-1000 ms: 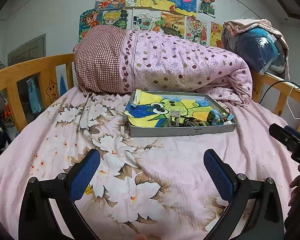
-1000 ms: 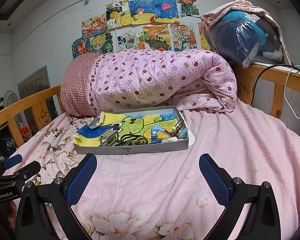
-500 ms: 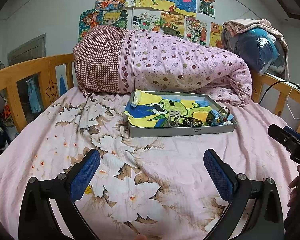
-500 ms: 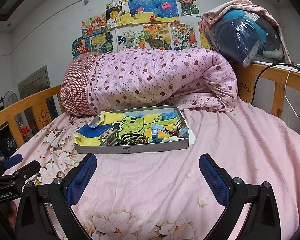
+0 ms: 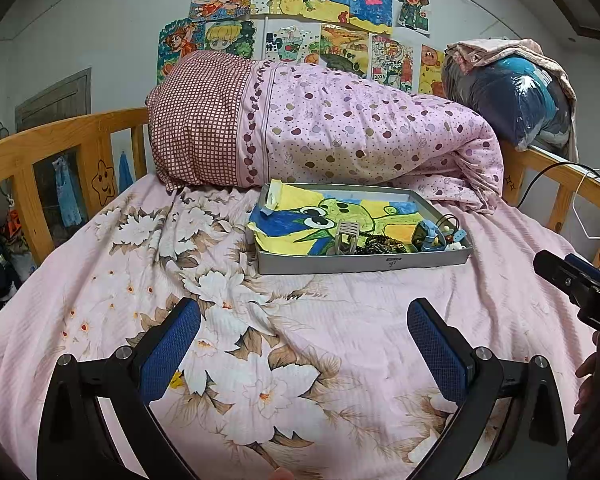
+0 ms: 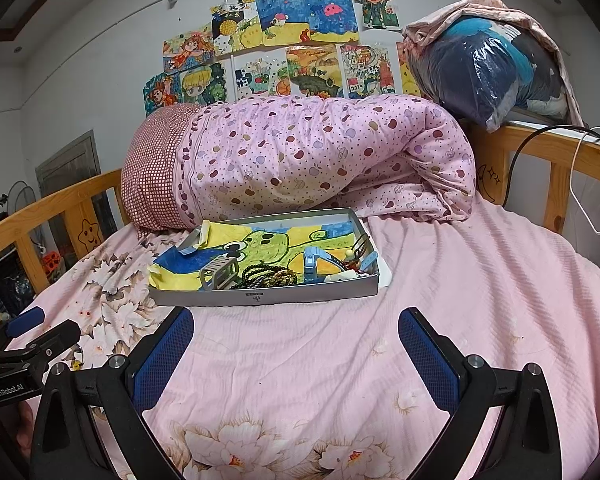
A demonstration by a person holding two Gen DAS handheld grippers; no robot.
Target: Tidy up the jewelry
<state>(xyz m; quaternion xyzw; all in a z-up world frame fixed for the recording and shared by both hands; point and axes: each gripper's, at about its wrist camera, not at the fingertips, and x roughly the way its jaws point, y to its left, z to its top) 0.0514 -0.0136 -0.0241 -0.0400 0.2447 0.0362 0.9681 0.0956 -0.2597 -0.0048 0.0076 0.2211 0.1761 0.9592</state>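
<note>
A grey tray (image 5: 360,265) (image 6: 268,297) lined with a frog drawing sits mid-bed. Along its near edge lie a grey watch band (image 5: 347,235) (image 6: 219,273), dark bead bracelets (image 5: 380,245) (image 6: 266,274), a light blue watch (image 5: 430,234) (image 6: 314,262) and small trinkets (image 6: 356,260). My left gripper (image 5: 304,328) is open and empty over the floral sheet, well short of the tray. My right gripper (image 6: 296,340) is open and empty, just short of the tray's front wall. Each gripper shows at the edge of the other's view: the right one (image 5: 576,284) and the left one (image 6: 32,340).
A rolled pink quilt (image 5: 340,136) (image 6: 300,156) lies right behind the tray. Wooden bed rails (image 5: 40,160) (image 6: 548,160) run along both sides. A plastic-wrapped bundle (image 6: 488,68) rests on the right rail, with a cable and hanger (image 6: 588,208) beside it.
Both grippers have edged a little toward the tray; the tray looks slightly larger in the right wrist view. Nothing was grasped or moved.
</note>
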